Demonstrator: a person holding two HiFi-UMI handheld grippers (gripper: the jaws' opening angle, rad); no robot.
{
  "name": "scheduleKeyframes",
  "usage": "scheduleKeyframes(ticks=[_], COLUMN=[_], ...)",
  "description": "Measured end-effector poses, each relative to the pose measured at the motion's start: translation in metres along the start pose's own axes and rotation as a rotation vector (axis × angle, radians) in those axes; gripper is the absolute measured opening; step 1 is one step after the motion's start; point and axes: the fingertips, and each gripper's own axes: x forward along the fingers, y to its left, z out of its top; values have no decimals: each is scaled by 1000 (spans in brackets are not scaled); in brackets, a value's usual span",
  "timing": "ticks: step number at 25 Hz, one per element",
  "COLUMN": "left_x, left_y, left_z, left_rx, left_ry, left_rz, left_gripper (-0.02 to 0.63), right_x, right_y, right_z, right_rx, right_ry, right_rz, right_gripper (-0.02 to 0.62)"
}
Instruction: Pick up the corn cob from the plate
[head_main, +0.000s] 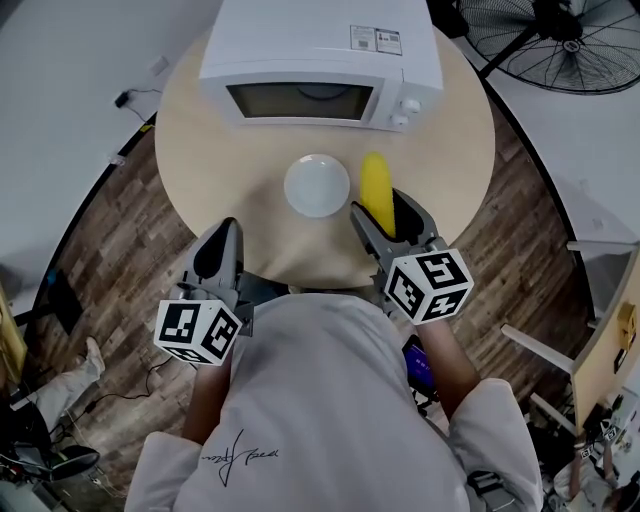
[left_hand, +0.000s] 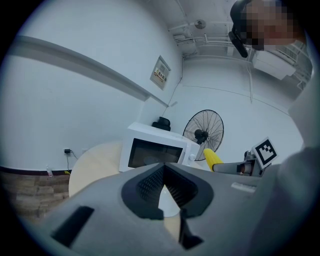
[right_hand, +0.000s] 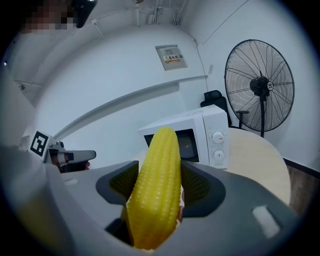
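My right gripper (head_main: 381, 207) is shut on the yellow corn cob (head_main: 376, 188), which is lifted off and just right of the empty white plate (head_main: 317, 185). In the right gripper view the cob (right_hand: 156, 185) stands upright between the two jaws, its tip poking well past them. The cob (left_hand: 212, 159) also shows in the left gripper view, sticking out of the right gripper. My left gripper (head_main: 222, 238) hovers at the table's near edge, left of the plate, shut with nothing in it (left_hand: 162, 169).
A white microwave (head_main: 320, 60) with its door closed stands at the back of the round wooden table (head_main: 230, 130). A pedestal fan (head_main: 560, 40) stands on the floor behind the table at the right. Around the table is dark wood flooring.
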Motion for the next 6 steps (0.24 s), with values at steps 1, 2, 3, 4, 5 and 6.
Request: scheduleKeyframes(ticks=[1, 2, 3, 4, 5, 6], left_x=[0, -1, -1, -2, -2, -1], left_y=[0, 1, 1, 2, 2, 2], left_z=[0, -1, -1, -1, -2, -3], left_rx=[-1, 0, 2, 3, 5, 6], left_ry=[0, 2, 4, 6, 7, 9], left_rz=[-1, -2, -3, -4, -5, -6], left_gripper=[0, 0, 0, 0, 0, 0], right_x=[0, 0, 1, 1, 2, 2], right_y=[2, 4, 7, 9, 11, 13], right_z=[0, 1, 1, 1, 2, 2], right_rx=[-2, -1, 1, 5, 9, 12], right_ry=[-1, -3, -6, -9, -11, -13], right_rz=[12, 28, 45, 62, 79, 95], right_gripper=[276, 276, 276, 276, 276, 276])
